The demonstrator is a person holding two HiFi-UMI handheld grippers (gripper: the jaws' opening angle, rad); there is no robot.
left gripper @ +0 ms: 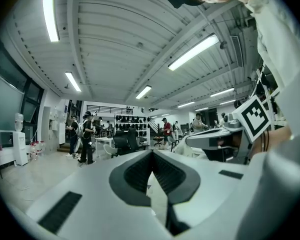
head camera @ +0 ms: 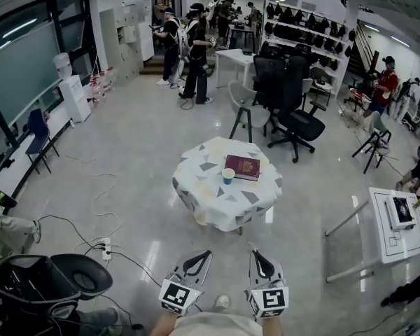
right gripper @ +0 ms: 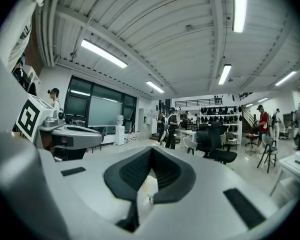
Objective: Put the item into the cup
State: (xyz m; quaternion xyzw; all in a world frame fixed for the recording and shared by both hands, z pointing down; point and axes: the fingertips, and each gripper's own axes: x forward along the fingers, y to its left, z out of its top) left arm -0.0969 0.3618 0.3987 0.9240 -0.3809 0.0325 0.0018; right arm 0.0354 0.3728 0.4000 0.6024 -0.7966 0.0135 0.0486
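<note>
Left gripper (head camera: 205, 255) and right gripper (head camera: 255, 255), both closed on nothing, well short of the table (head camera: 203, 187). The cup (head camera: 227, 176) stands on it, dead ahead, equally near either gripper; no item identifiable.

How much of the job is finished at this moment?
Nothing looks done yet. The cup stands on the table beside a red book, well ahead of both claws. The left claw and right claw are shut and empty. Left to do: approach, pick up the item, put it into the cup.
</note>
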